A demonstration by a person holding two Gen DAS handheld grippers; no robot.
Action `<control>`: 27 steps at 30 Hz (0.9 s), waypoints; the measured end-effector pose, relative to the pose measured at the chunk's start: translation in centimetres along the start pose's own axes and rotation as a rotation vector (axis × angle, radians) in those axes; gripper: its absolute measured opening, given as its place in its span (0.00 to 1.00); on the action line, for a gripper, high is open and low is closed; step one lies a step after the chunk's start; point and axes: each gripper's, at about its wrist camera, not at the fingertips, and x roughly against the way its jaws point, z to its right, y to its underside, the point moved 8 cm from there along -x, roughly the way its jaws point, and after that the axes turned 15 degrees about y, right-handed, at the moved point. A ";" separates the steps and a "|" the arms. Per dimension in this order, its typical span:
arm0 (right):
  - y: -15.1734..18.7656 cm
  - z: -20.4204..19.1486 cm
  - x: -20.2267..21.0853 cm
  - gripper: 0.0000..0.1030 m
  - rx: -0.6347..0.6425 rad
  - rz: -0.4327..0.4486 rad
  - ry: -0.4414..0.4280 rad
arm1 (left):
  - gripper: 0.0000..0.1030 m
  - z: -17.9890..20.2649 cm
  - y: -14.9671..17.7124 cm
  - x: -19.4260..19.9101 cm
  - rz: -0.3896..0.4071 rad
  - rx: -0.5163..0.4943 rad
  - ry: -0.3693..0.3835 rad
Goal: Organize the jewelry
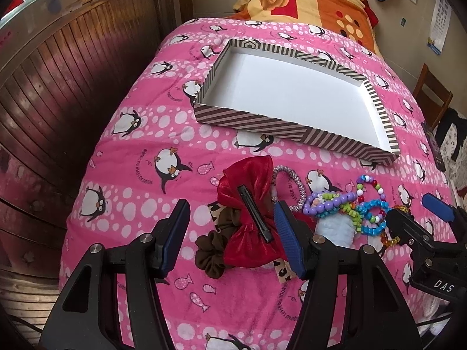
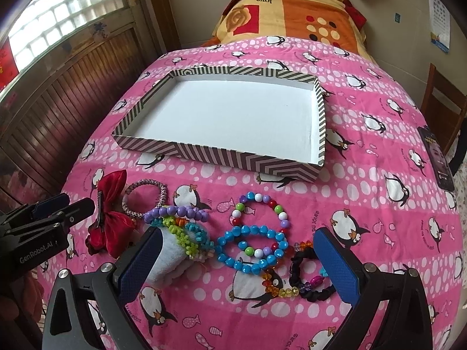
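A striped box lid (image 1: 256, 124) (image 2: 221, 153) with a bare white inside lies on the pink penguin bedspread. In front of it lie a red velvet bow clip (image 1: 248, 204) (image 2: 109, 218), a brown scrunchie (image 1: 211, 255), a woven pink bracelet (image 2: 144, 197), a purple bead bracelet (image 2: 178, 213), a blue bead bracelet (image 2: 252, 248), a multicolour bead bracelet (image 2: 259, 210) and a black scrunchie (image 2: 309, 277). My left gripper (image 1: 230, 233) is open, its fingers on either side of the bow. My right gripper (image 2: 236, 265) is open around the blue bracelet.
A patterned orange blanket (image 2: 292, 8) lies at the bed's far end. A wooden wall panel (image 1: 58, 102) runs along the left. A dark phone (image 2: 437, 157) lies at the bed's right edge, and a wooden chair (image 2: 443, 99) stands beyond it.
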 end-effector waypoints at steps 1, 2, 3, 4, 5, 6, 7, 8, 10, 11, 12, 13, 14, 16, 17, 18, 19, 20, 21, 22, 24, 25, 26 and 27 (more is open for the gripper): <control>0.0 0.0 0.0 0.99 0.000 0.000 -0.002 | 0.58 -0.1 0.0 0.1 0.001 0.000 -0.002; 0.0 0.0 0.0 0.99 0.001 0.000 -0.001 | 0.58 -0.2 0.0 0.1 -0.002 0.001 -0.005; -0.1 0.0 0.0 0.99 0.003 0.001 0.000 | 0.58 -0.2 0.0 0.1 -0.001 0.003 -0.006; -0.1 0.0 0.0 0.99 0.005 0.001 0.000 | 0.58 -0.4 0.0 0.2 -0.007 0.003 -0.013; -0.1 -0.1 0.0 0.99 0.006 0.000 -0.001 | 0.58 -0.5 0.0 0.2 -0.007 0.005 -0.013; 0.0 -0.1 0.0 0.99 0.007 -0.002 -0.003 | 0.58 -0.5 0.0 0.3 -0.007 0.007 -0.013; 0.0 -0.1 0.0 0.99 0.008 -0.003 -0.005 | 0.58 -0.6 0.0 0.3 -0.009 0.007 -0.015; 0.0 -0.1 0.0 0.99 0.010 -0.003 -0.005 | 0.58 -0.6 0.0 0.3 -0.010 0.008 -0.015; 0.0 -0.1 -0.1 0.99 0.015 -0.005 -0.005 | 0.58 -0.7 0.0 0.3 -0.011 0.009 -0.014; 0.0 -0.2 -0.1 0.99 0.015 -0.006 -0.007 | 0.58 -0.7 0.1 0.3 -0.013 0.009 -0.016; 0.0 -0.2 -0.1 0.99 0.017 -0.007 -0.008 | 0.58 -0.7 0.1 0.3 -0.014 0.012 -0.015; 0.0 -0.2 -0.1 0.99 0.019 -0.007 -0.009 | 0.58 -0.8 0.1 0.3 -0.014 0.014 -0.011; 0.1 -0.3 -0.1 0.99 0.022 -0.008 -0.009 | 0.58 -0.8 0.2 0.3 -0.016 0.015 -0.009; 0.1 -0.4 -0.2 0.99 0.026 -0.010 -0.012 | 0.58 -0.8 0.2 0.2 -0.018 0.020 0.000; 0.1 -0.4 -0.2 0.99 0.028 -0.011 -0.014 | 0.58 -0.9 0.2 0.2 -0.022 0.023 0.008; 0.1 -0.4 -0.3 0.99 0.031 -0.013 -0.015 | 0.58 -1.2 0.2 0.2 -0.028 0.032 0.021; 0.1 -0.4 -0.3 0.99 0.033 -0.015 -0.017 | 0.58 -1.4 0.2 0.3 -0.032 0.040 0.027; 0.2 -0.4 -0.4 0.99 0.035 -0.018 -0.019 | 0.58 -1.8 0.2 0.3 -0.038 0.059 0.042; 0.2 -0.4 -0.5 0.99 0.039 -0.022 -0.022 | 0.58 -2.3 0.2 0.3 -0.047 0.077 0.056; 0.3 -0.3 -0.6 0.99 0.043 -0.026 -0.024 | 0.58 -2.9 0.3 0.4 -0.060 0.106 0.069; 0.4 0.0 -0.7 0.99 0.051 -0.029 -0.023 | 0.58 -4.0 0.3 0.6 -0.066 0.149 0.083; 0.4 0.1 -0.8 0.99 0.055 -0.030 -0.024 | 0.58 -4.5 0.3 0.7 -0.069 0.162 0.081; 0.4 0.3 -0.8 0.99 0.057 -0.029 -0.024 | 0.58 -5.0 0.3 0.7 -0.069 0.163 0.075; 0.4 0.4 -0.8 0.99 0.059 -0.026 -0.023 | 0.58 -5.1 0.3 0.8 -0.075 0.164 0.077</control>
